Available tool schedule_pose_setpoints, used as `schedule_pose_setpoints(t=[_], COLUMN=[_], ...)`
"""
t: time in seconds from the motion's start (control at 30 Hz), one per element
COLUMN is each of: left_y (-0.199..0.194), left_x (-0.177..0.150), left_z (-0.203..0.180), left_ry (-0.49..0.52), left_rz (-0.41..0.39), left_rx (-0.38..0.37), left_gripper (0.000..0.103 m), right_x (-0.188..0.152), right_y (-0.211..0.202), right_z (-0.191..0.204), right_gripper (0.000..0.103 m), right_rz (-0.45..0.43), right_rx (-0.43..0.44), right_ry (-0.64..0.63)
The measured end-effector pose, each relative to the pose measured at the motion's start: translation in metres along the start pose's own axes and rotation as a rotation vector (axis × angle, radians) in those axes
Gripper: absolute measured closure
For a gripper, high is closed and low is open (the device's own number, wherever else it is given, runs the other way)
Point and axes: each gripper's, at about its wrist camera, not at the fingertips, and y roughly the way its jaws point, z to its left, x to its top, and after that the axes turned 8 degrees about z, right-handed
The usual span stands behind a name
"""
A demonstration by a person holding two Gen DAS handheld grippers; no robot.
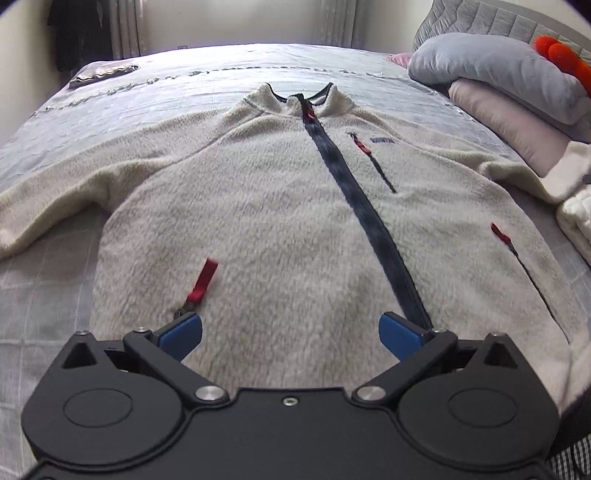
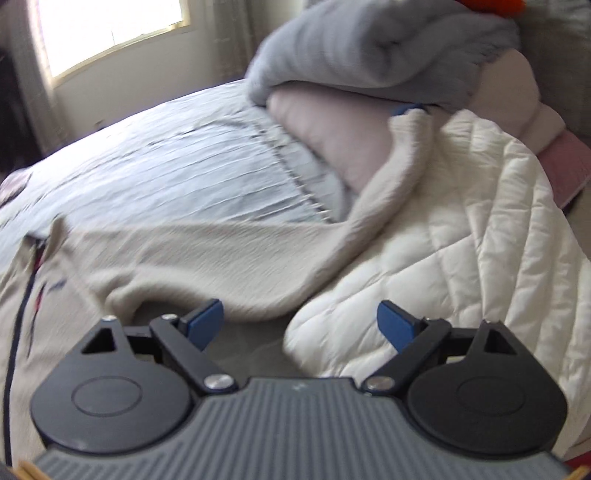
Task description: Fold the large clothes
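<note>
Left wrist view: we see the cream fleece jacket (image 1: 266,206) lying flat, front up, on the bed (image 1: 147,81), collar toward the far edge. The dark zipper (image 1: 354,199) is closed and runs down the front from collar to hem. There are red pull tabs at the collar, the chest pocket and both side pockets; the near one (image 1: 201,282) sits just ahead of our left finger. One sleeve (image 1: 48,206) is spread out to the left of the picture; the other reaches right toward the bedding pile.

The left tool (image 1: 290,334) hangs over the lower front of the jacket, jaws wide, nothing between the blue pads (image 1: 181,334), and no contact that we can see.

Right wrist view, blurred: we see the right-side sleeve (image 2: 229,258) stretched across the picture, its cuff end climbing onto a white quilted duvet (image 2: 461,229) and a pink pillow (image 2: 332,133). A grey blanket (image 2: 369,48) is stacked on top of the pillow. The jacket body and zipper show at the left edge.

The right tool (image 2: 300,325) is also wide and empty, hovering over the gap where sleeve meets duvet. A window (image 2: 110,29) is at top left, and the pale blue bedspread (image 2: 166,173) lies beyond the sleeve.
</note>
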Motion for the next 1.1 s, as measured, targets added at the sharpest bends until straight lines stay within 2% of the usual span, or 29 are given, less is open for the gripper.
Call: schedule_pose_setpoints(t=[0.17, 0.23, 0.33, 0.37, 0.4, 0.43, 0.47, 0.6, 0.77, 0.93, 1.1], left_y=[0.024, 0.036, 0.054, 0.060, 0.065, 0.069, 0.072, 0.075, 0.067, 0.058, 0.052], left_x=[0.031, 0.041, 0.051, 0.054, 0.056, 0.058, 0.059, 0.056, 0.052, 0.051, 0.051], left_z=[0.005, 0.009, 0.017, 0.020, 0.023, 0.025, 0.027, 0.034, 0.045, 0.062, 0.078], left_ry=[-0.041, -0.062, -0.106, -0.122, -0.137, -0.150, -0.160, -0.160, -0.157, -0.177, -0.202], left_rz=[-0.017, -0.025, -0.033, -0.034, -0.035, -0.036, -0.038, -0.059, -0.117, -0.159, -0.179], left_rx=[-0.007, -0.014, -0.032, -0.037, -0.039, -0.040, -0.043, -0.072, -0.060, -0.051, -0.045], left_gripper=[0.000, 0.000, 0.000, 0.000, 0.000, 0.000, 0.000, 0.000, 0.000, 0.000, 0.000], right_x=[0.035, 0.048, 0.059, 0.061, 0.063, 0.065, 0.067, 0.076, 0.104, 0.124, 0.126], right_y=[0.045, 0.059, 0.083, 0.089, 0.094, 0.096, 0.094, 0.058, -0.004, -0.059, -0.083], right_z=[-0.028, -0.029, -0.025, -0.022, -0.018, -0.016, -0.014, 0.007, 0.062, 0.141, 0.235], right_gripper=[0.015, 0.021, 0.035, 0.052, 0.076, 0.087, 0.090, 0.092, 0.092, 0.092, 0.092], right_rz=[-0.047, -0.073, -0.090, -0.096, -0.099, -0.099, -0.109, -0.220, -0.333, -0.414, -0.425], right_rx=[-0.030, -0.069, -0.162, -0.192, -0.222, -0.238, -0.234, -0.174, -0.099, 0.009, 0.122], right_ry=[0.104, 0.111, 0.102, 0.094, 0.083, 0.077, 0.086, 0.058, -0.045, -0.150, -0.280])
